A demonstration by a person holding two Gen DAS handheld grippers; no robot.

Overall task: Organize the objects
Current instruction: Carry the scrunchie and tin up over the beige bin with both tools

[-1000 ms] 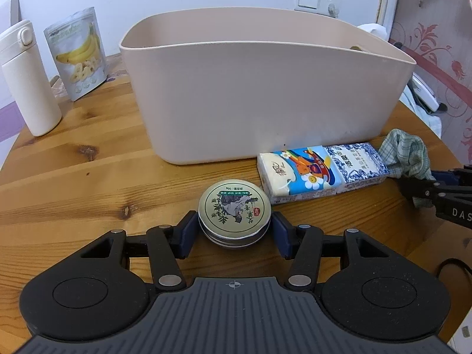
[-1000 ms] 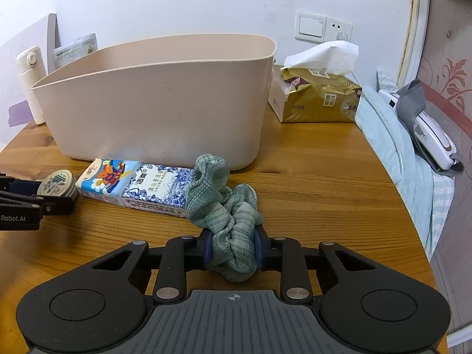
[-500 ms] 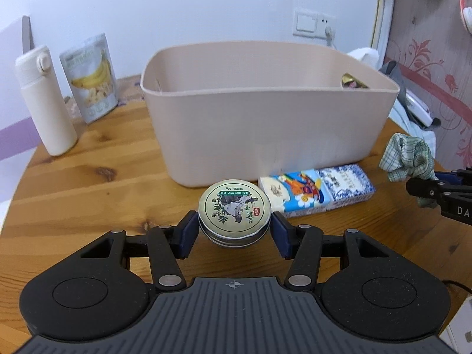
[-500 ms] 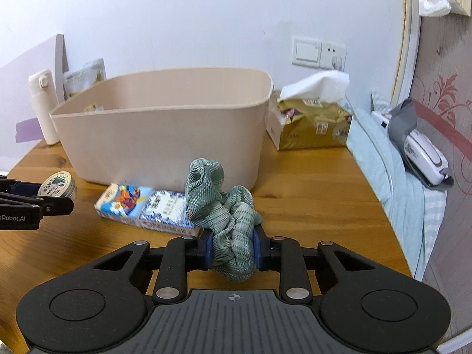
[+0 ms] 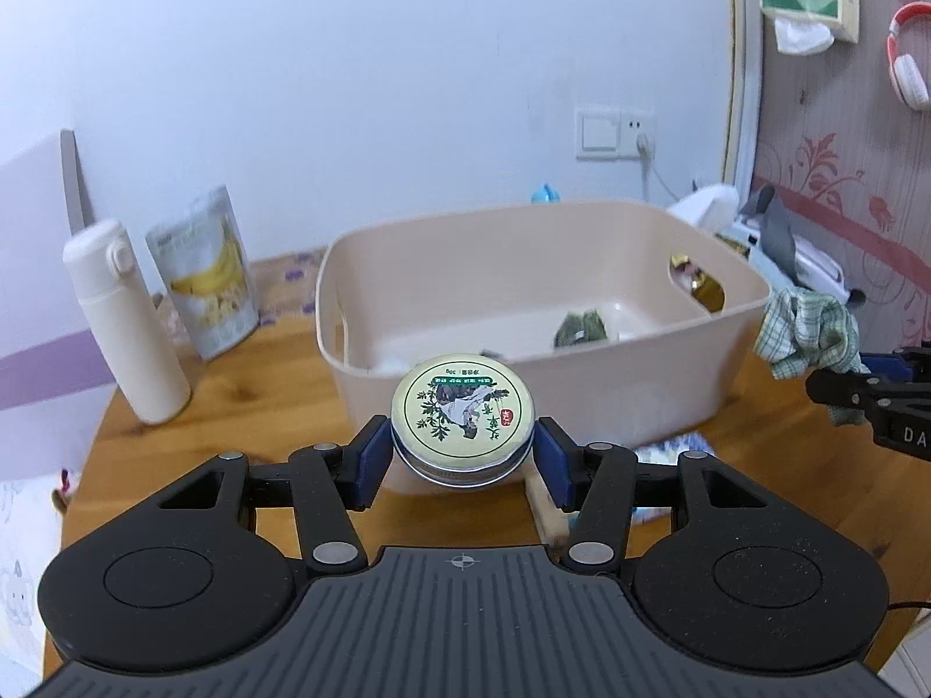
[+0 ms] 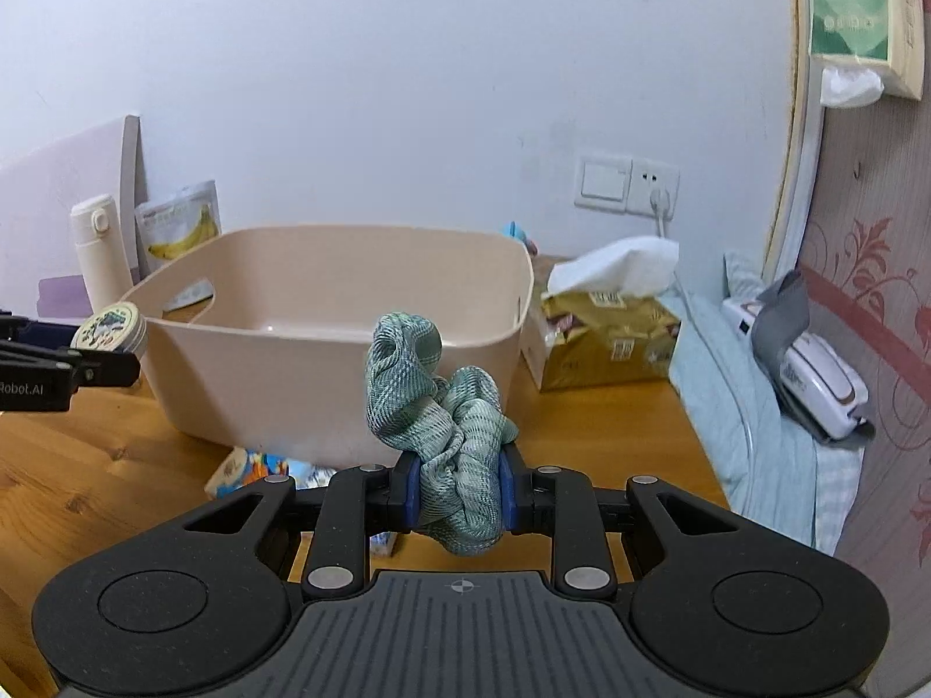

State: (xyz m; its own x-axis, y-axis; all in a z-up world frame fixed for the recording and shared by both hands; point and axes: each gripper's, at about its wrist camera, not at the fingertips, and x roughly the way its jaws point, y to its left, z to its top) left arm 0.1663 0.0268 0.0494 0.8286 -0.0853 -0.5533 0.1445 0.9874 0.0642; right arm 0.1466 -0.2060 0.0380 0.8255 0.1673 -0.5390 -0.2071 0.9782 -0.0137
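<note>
Bottle (image 5: 125,320) first, at the far left of the wooden surface (image 5: 233,407): white, upright, with a flip lid, and just beside it a silver snack pouch (image 5: 203,273) printed with bananas; its small lettering is too blurred to read. Next comes the left claw (image 5: 462,456), lifted off the surface, its blue pads closed on the sides of a round tin (image 5: 462,410). The tin lid is pale yellow with a green plant drawing, a small red seal and a line of green text too small to make out. In the right wrist view the same claw's black body carries white lettering ending "Robot.AI". Behind the tin stands the beige bin (image 5: 582,395), open-topped, with a handle slot in each end wall; a dark green bundle (image 5: 582,328) lies on its floor. Below its front wall, on the surface, lies a tissue pack (image 6: 250,465) with a bright cartoon print, partly hidden by the claws. Right of the bin, the right claw (image 6: 457,494) is also raised and pinches a crumpled green checked cloth (image 6: 442,407) tightly between its pads; its side shows the letters "DA". Farther right sits a gold tissue box (image 6: 605,343) with white tissue sticking up, its printing unreadable, then a bed (image 6: 756,436) with pale blue bedding.
</note>
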